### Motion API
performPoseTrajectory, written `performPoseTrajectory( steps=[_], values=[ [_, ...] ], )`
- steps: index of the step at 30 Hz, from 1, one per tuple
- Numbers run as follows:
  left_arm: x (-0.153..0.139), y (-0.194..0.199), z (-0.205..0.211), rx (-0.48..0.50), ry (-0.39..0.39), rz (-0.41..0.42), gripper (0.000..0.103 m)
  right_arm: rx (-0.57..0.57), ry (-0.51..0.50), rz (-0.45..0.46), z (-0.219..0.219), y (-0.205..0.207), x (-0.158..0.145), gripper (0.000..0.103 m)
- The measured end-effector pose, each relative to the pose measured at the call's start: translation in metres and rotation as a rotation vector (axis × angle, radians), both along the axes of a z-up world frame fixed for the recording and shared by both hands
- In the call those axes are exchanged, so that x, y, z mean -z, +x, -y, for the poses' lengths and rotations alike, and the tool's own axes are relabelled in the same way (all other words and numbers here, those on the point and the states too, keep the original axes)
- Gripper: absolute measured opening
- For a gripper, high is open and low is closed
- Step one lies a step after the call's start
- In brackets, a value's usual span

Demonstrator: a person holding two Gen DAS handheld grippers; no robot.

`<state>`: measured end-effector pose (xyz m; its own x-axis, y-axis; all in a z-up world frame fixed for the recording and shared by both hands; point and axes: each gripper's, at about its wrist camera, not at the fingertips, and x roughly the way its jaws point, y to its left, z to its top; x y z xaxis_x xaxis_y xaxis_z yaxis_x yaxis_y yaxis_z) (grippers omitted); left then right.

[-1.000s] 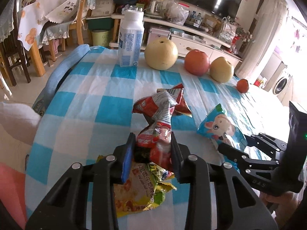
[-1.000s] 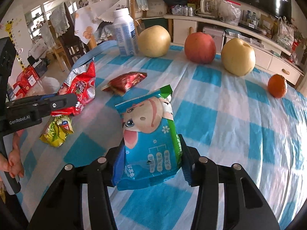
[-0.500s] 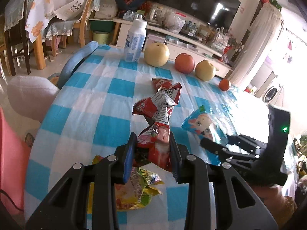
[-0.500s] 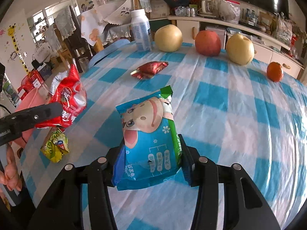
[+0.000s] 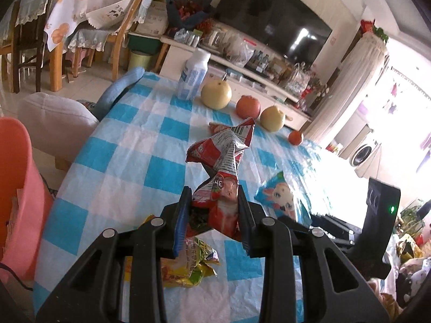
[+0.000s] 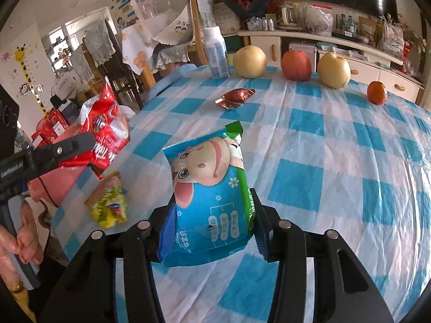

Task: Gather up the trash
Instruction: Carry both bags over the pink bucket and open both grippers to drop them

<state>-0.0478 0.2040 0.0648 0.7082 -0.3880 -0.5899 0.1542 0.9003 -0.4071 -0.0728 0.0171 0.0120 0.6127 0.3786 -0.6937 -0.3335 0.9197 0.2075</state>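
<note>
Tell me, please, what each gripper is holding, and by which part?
Left gripper: red wrapper, clamped at its lower end. Right gripper: blue packet, by its lower side edges.

My left gripper (image 5: 212,212) hides part of the yellow wrapper (image 5: 188,266) beneath it. The red wrapper (image 5: 223,175) covers most of a small red packet (image 5: 215,127) behind. The pink bin (image 5: 16,188) is cut off at the frame's edge.

Both black plastic grippers (image 5: 212,215) (image 6: 212,215) carry silver screws and blue finger pads (image 5: 180,224).
</note>
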Motion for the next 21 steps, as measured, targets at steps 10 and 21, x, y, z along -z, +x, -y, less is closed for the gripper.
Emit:
performPoseTrajectory(
  steps=[10, 21],
  values=[
    [-0.02, -0.011, -0.027, -0.044, -0.011, 0.067, 0.034, -0.042, 0.004, 0.063, -0.031, -0.028, -0.028, 0.049],
    [-0.039, -0.029, -0.081, -0.184, -0.008, 0.119, 0.034, -0.184, 0.003, 0.107, -0.107, -0.045, -0.056, 0.049]
  ],
)
